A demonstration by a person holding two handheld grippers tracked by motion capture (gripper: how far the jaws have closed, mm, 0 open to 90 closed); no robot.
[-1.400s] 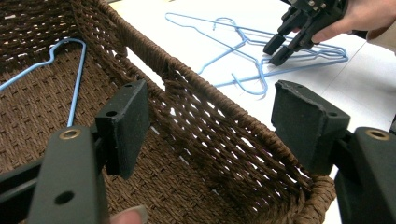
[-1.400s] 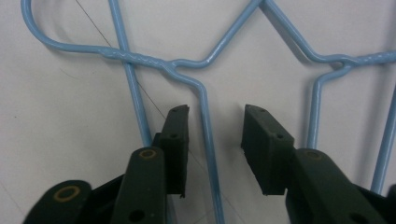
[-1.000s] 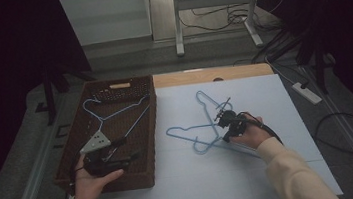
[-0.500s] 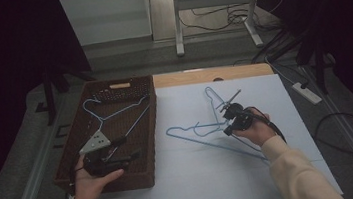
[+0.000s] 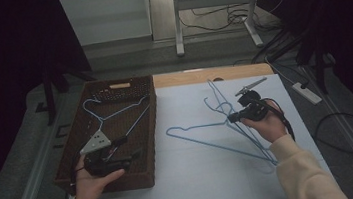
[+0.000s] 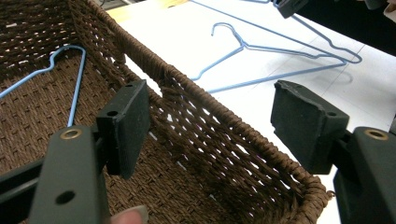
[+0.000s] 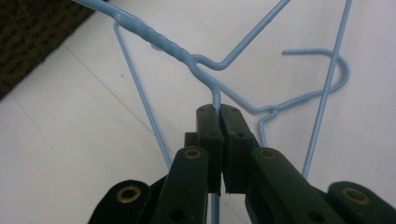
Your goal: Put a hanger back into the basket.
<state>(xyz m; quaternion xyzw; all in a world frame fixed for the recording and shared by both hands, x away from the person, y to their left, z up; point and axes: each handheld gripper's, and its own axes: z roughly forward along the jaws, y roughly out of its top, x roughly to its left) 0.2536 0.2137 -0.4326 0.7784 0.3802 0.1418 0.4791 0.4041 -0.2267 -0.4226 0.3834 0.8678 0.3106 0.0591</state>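
My right gripper [image 5: 232,118] [image 7: 218,112] is shut on a blue wire hanger [image 5: 218,94] [image 7: 168,44], pinching the wire just below its twisted neck. The hanger hangs tilted above the white table top [image 5: 198,177]. A second blue hanger [image 5: 192,127] [image 6: 261,51] [image 7: 327,88] lies flat on the table beneath it. A third blue hanger [image 5: 111,114] [image 6: 70,79] rests inside the brown wicker basket [image 5: 154,117] [image 6: 187,93] at the left. My left gripper [image 5: 129,149] [image 6: 210,126] is open over the basket's near right corner. Its jaws straddle the basket's right wall and hold nothing.
A bare wooden strip [image 5: 197,76] edges the table's far side. Beyond it on the floor stand metal table legs [image 5: 176,24] and loose cables [image 5: 349,130]. A white power strip [image 5: 307,92] lies on the floor at the right.
My right gripper has risen and moved right and away with the hanger, lifting it off the table. The left gripper and the other two hangers have stayed put.
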